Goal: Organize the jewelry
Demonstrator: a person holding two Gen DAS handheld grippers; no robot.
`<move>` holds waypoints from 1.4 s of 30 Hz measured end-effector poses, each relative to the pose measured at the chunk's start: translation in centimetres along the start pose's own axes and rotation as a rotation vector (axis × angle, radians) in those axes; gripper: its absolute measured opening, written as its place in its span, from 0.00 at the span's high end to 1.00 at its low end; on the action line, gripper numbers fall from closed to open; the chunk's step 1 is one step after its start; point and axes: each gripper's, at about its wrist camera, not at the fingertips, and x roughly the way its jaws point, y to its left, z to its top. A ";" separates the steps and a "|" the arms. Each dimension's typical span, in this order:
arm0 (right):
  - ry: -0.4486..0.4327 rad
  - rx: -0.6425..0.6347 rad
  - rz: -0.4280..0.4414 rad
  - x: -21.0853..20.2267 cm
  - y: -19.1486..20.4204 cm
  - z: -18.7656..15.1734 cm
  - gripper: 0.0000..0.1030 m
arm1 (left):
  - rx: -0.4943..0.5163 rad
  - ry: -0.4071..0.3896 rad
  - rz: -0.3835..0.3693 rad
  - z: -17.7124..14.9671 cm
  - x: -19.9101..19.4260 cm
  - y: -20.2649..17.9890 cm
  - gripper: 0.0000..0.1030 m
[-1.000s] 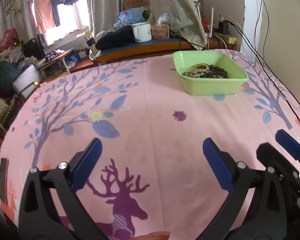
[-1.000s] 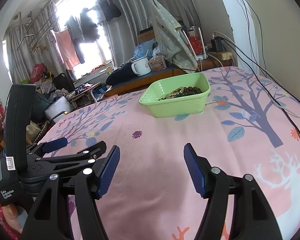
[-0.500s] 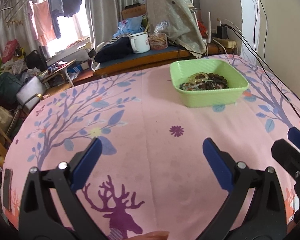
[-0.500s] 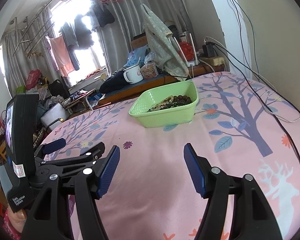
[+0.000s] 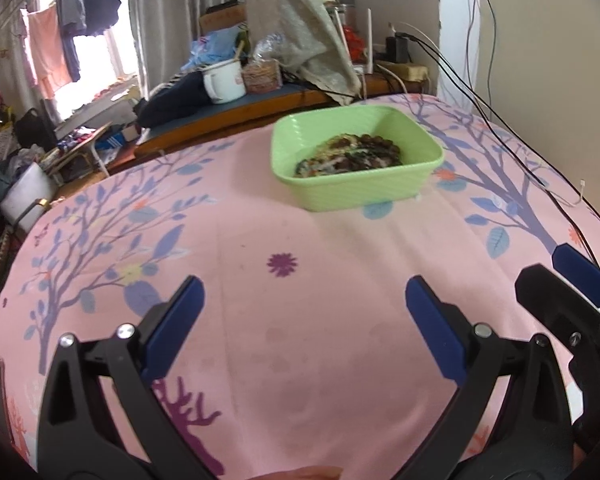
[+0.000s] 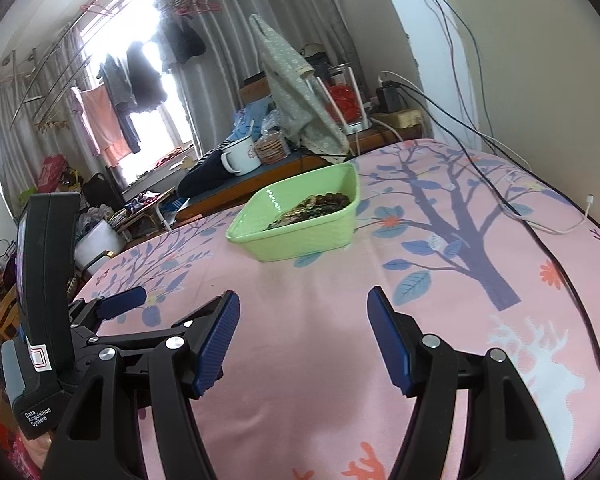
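Note:
A light green plastic tray [image 5: 360, 192] stands on the pink tree-print cloth at the far side. It also shows in the right wrist view [image 6: 304, 240]. A heap of bead bracelets and jewelry [image 5: 352, 154] lies inside the tray, seen too in the right wrist view [image 6: 312, 210]. My left gripper [image 5: 304, 312] is open and empty, hovering over the cloth short of the tray. My right gripper [image 6: 302, 320] is open and empty, beside the left one and also short of the tray. The right gripper's fingers [image 5: 580, 276] show at the right edge of the left wrist view.
A white charging cable [image 6: 540, 220] and black wires lie on the cloth at the right by the wall. Behind the tray is a low wooden bench with a white enamel mug [image 5: 224, 80], a packet and draped cloth. The left gripper's body [image 6: 44, 300] fills the right wrist view's left side.
Both grippers have risen and tilted up, moving a little toward the tray; more of the room shows. Both stay open and empty. The tray has not moved.

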 end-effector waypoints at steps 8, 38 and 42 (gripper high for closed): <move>0.011 0.005 -0.002 0.6 -0.5 0.3 0.62 | -0.008 0.024 0.001 0.2 1.0 0.0 0.06; 0.064 -0.052 0.014 2.9 1.9 0.1 0.62 | -0.090 0.061 0.021 -1.0 2.3 4.0 0.06; 0.063 -0.051 0.013 2.9 1.9 0.1 0.62 | -0.087 0.061 0.023 -1.0 2.3 3.9 0.06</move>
